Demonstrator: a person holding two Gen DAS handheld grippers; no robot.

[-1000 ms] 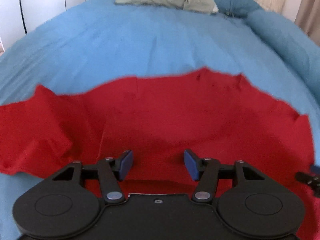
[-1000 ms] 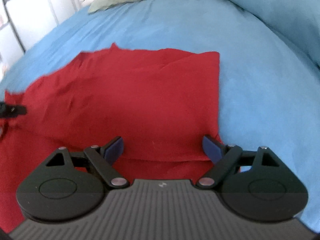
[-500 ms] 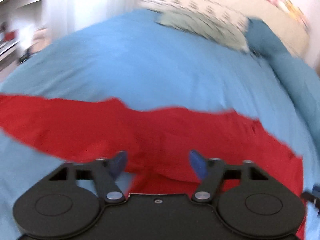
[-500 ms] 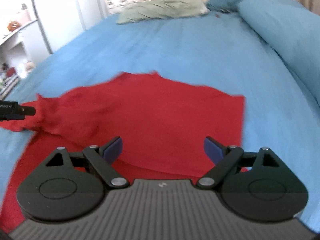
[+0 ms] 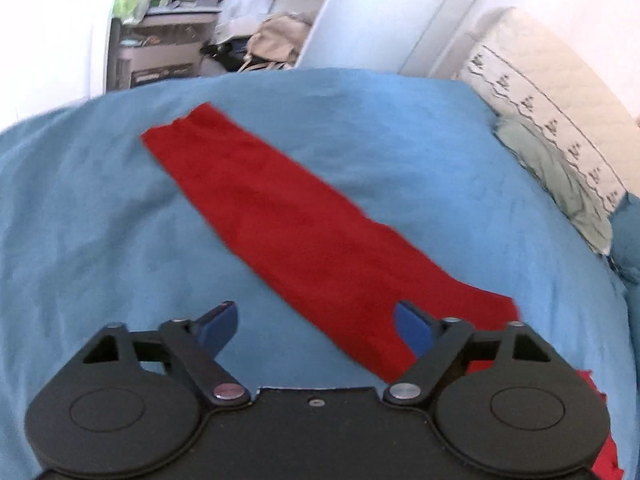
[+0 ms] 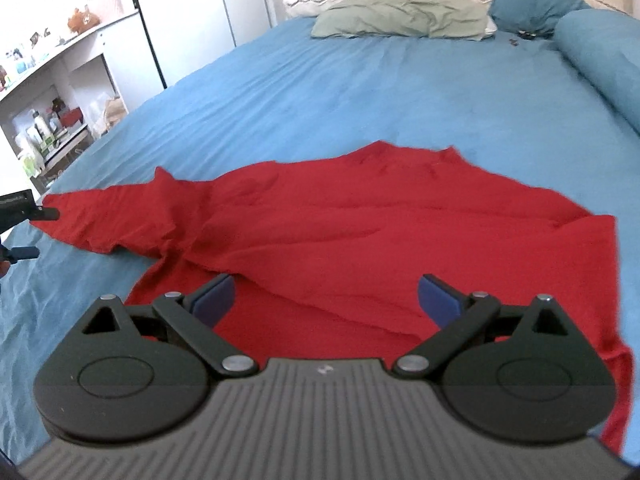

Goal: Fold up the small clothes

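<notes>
Blue bedsheet [image 5: 400, 152] covers the bed; shelves and a beige bag stand beyond its far edge.

Left wrist view: left gripper [image 5: 316, 324] hangs over the sheet, blue pads spread wide, nothing between them. Red garment's sleeve [image 5: 280, 224] lies flat, running diagonally from the far left toward the right pad and passing under it. Patterned cream pillow [image 5: 552, 112] and a green one [image 5: 560, 176] lie at right.

Right wrist view: right gripper [image 6: 326, 300] wide apart too, empty, poised above the red garment [image 6: 400, 232]. Garment body is spread on the sheet, wrinkled, with one layer lapped over another just ahead of the pads. Its sleeve points left toward the other gripper's tips (only their ends visible at the frame edge). Blue bolster [image 6: 600, 56] at right.
</notes>
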